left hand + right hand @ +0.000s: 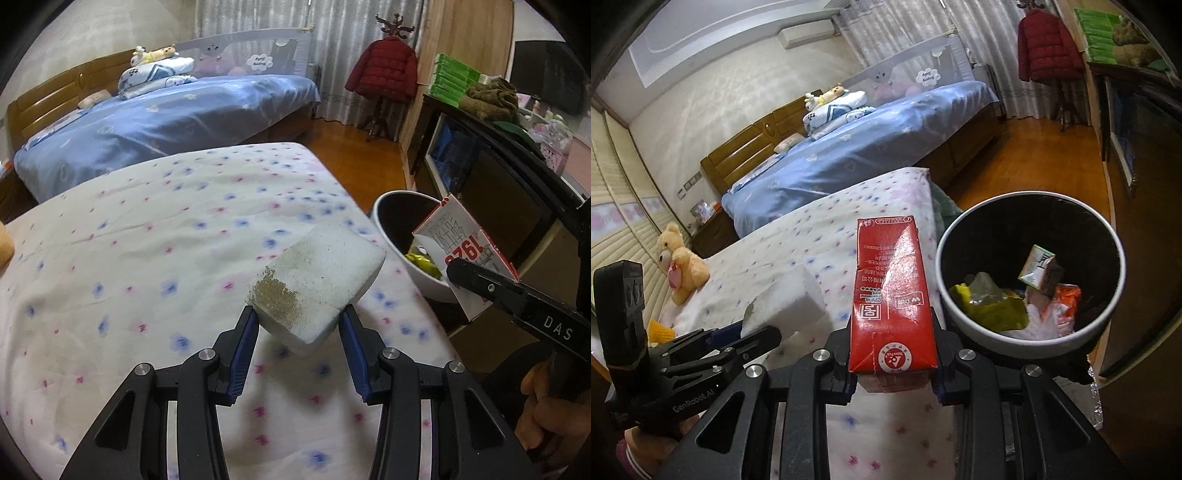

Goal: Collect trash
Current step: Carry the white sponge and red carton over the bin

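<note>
My left gripper [297, 321] is shut on a white foam block [317, 284] with a brown stain, held above the flowered bedsheet [147, 258]. The block also shows in the right wrist view [786, 306]. My right gripper [894, 332] is shut on a red drink carton [892, 291], held just left of the trash bin [1030, 336]. The carton [461, 254] sits over the bin's rim [384, 218] in the left wrist view. The white bin with a black liner holds several pieces of trash, among them a small carton [1039, 271] and wrappers [990, 306].
A teddy bear [681, 266] sits on the bed at left. A second bed with a blue cover [849, 155] lies beyond. A dark cabinet [480, 177] stands right of the bin. A red jacket [384, 68] hangs on a coat stand over wooden floor [362, 166].
</note>
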`<state>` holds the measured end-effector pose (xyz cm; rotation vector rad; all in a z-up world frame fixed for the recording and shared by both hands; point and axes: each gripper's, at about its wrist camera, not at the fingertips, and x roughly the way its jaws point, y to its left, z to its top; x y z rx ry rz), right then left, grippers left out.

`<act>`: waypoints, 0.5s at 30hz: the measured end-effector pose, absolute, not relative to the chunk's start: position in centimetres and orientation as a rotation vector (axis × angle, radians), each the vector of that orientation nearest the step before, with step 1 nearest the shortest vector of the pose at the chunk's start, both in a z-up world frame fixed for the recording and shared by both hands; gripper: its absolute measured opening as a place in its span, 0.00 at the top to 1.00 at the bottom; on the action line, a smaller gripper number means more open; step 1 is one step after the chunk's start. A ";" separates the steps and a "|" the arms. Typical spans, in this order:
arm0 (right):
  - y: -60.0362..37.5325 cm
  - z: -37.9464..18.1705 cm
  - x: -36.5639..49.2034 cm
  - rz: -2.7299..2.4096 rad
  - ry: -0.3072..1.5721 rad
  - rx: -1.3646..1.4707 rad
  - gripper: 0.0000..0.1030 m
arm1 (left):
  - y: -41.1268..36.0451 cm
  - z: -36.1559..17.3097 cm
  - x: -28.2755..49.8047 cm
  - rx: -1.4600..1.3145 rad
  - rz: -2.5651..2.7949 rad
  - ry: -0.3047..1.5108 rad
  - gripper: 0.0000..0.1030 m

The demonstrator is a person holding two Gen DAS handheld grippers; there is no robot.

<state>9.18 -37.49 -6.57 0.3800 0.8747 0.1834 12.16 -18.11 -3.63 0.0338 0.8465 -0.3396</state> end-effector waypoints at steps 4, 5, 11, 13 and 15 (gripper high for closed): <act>-38.2 -6.4 8.7 0.171 0.867 0.386 0.70 | -19.3 -3.3 12.0 0.047 -0.358 0.841 0.57; -38.5 -6.3 8.6 0.167 0.864 0.387 0.70 | -19.5 -3.3 12.0 0.049 -0.362 0.840 0.57; -39.7 -6.5 8.0 0.145 0.862 0.396 0.70 | -20.8 -3.0 11.8 0.069 -0.381 0.833 0.57; -40.1 -6.5 7.9 0.139 0.863 0.399 0.70 | -21.1 -2.9 11.9 0.073 -0.387 0.833 0.57; -40.5 -6.6 7.8 0.132 0.864 0.402 0.70 | -21.5 -2.9 11.9 0.078 -0.391 0.831 0.57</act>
